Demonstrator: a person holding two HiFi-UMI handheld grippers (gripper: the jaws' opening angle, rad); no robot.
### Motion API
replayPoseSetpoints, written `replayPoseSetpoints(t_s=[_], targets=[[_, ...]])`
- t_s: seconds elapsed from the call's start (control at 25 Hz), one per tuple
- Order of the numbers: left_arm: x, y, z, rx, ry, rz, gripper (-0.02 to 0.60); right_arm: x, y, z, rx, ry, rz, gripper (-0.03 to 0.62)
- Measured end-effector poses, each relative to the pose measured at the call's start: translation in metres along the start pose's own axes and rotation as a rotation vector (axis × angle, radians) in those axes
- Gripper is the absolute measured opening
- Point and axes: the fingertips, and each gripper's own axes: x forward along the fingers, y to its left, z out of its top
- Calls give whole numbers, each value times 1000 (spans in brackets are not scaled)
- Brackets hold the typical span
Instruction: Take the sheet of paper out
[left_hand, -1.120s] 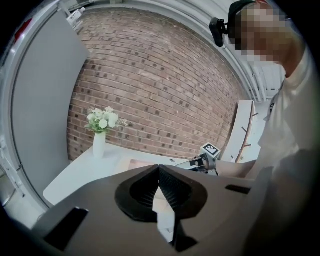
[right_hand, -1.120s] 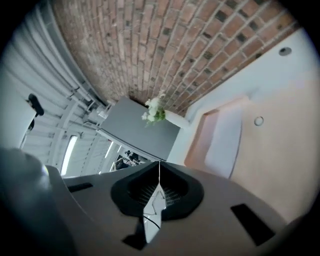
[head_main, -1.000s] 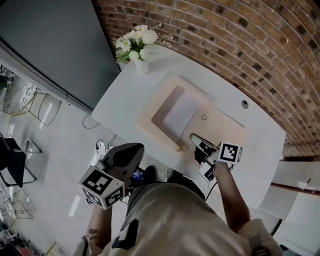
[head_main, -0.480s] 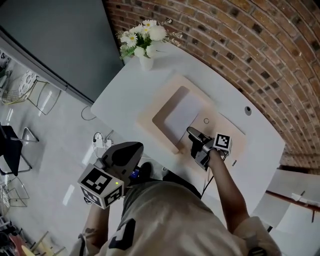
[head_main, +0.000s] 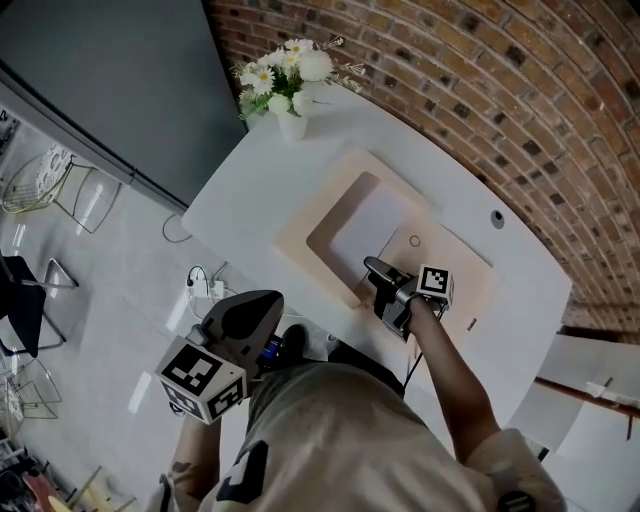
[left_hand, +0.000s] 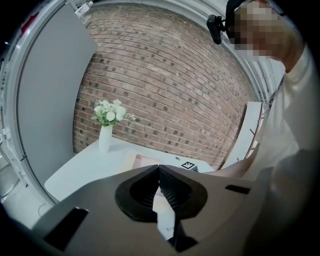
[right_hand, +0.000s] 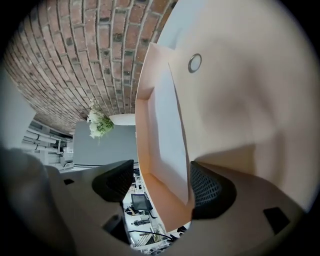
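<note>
A white sheet of paper (head_main: 368, 225) lies flat in the recess of a pale wooden box (head_main: 300, 240) on the white table. My right gripper (head_main: 372, 272) is at the box's near edge. Its jaws have just been opening and now stand wide. In the right gripper view the paper's (right_hand: 167, 130) near corner and the box wall (right_hand: 165, 202) sit between the right gripper's (right_hand: 157, 177) pads, which touch neither. My left gripper (head_main: 272, 300) hangs below the table's front edge, its jaws shut on nothing. The left gripper (left_hand: 159, 172) points across the table.
A white vase of flowers (head_main: 290, 85) stands at the table's far left corner, before the brick wall. The box's right half is a flat panel with a small ring (head_main: 414, 241). A round grommet (head_main: 497, 218) sits in the table (head_main: 250, 190). Cables (head_main: 205, 290) lie on the floor.
My right gripper has sunk and rolled, moving up-left in the head view to the box's near edge, and its jaws have gone from shut to wide. The left gripper has hardly moved.
</note>
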Motion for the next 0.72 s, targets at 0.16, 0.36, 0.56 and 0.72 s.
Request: replayPoseSetpoints(t_s=[0.16, 0.36, 0.56, 0.72], targets=[[-2, -1, 0, 5, -1, -7, 14, 3, 2, 5, 10, -45, 24, 344], [-2, -5, -3, 7, 1, -22, 14, 5, 0, 8, -3, -76, 45, 344], [-8, -4, -6, 2, 2, -14, 14, 10, 13, 7, -82, -79, 78, 344], [-12, -5, -8, -3, 3, -2, 14, 9, 18, 15, -95, -96, 99, 344]])
